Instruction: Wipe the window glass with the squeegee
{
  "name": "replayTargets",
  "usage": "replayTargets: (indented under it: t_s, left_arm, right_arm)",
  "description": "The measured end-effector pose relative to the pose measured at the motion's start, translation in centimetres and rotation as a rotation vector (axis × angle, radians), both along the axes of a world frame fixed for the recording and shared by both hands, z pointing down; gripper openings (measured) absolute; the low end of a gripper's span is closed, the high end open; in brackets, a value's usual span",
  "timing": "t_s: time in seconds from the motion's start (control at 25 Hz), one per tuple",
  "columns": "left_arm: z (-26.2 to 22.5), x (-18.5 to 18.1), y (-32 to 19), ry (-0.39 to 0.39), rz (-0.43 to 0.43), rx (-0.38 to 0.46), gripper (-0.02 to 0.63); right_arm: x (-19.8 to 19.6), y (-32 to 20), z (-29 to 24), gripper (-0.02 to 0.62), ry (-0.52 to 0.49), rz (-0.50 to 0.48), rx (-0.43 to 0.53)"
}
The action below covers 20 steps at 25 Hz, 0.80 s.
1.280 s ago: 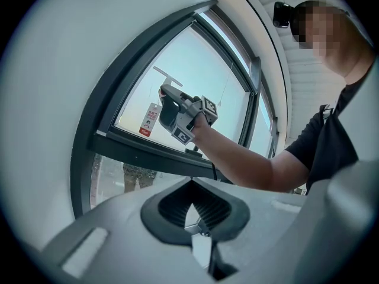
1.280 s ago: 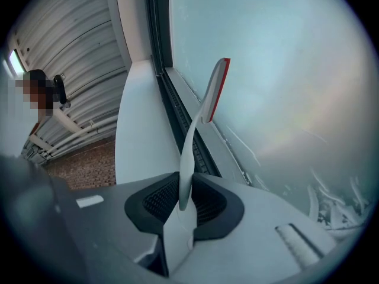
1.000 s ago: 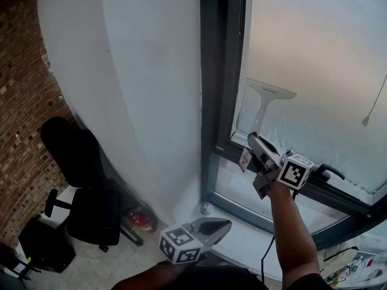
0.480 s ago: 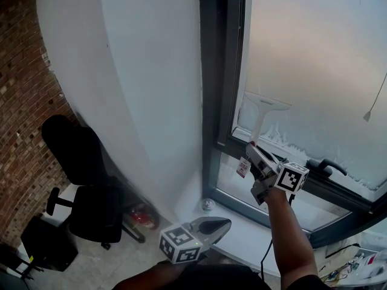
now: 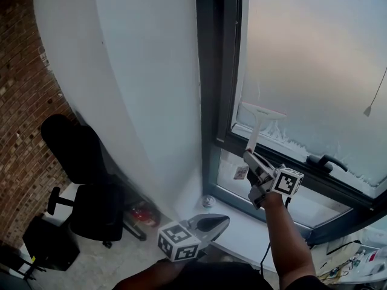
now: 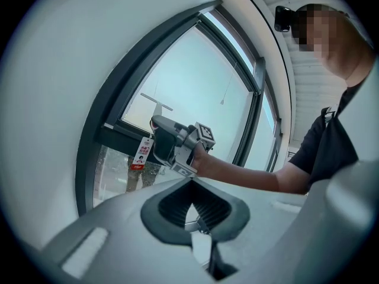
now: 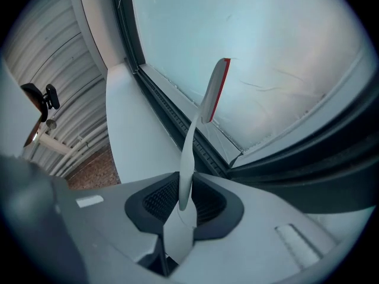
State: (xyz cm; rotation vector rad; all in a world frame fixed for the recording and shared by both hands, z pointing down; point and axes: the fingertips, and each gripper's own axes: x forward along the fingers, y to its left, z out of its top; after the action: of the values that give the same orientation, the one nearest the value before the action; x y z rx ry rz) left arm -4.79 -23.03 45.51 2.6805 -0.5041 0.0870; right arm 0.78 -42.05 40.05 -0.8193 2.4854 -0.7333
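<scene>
At the far lower-left corner of the window glass (image 5: 314, 59), the squeegee (image 5: 257, 122) has its blade flat on the pane, just above the dark frame (image 5: 214, 71). I judge this downward pass to be almost finished. The glass above the blade looks even and hazy. A white, foamy fringe (image 5: 293, 142) runs along the bottom edge to the right of the blade, so that strip is probably left to wipe. I cannot tell how clean the rest of the pane is.

The right claw (image 5: 253, 159) grips the near end of the squeegee's white handle. In the right gripper view the handle (image 7: 188, 158) sits between the pads and rises away to the red-edged blade. The left claw (image 5: 221, 222) hangs low and near, well apart from the window, pads together on nothing.
</scene>
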Motion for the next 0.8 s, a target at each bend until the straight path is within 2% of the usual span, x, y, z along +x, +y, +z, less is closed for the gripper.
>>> replayTargets:
  t_s: [0.8]
  left_arm:
    - [0.1,-0.2,1.0,-0.014,-0.006,-0.006,0.0]
  right_arm:
    - [-0.8,1.1,7.7,0.089,-0.075,-0.013,-0.157]
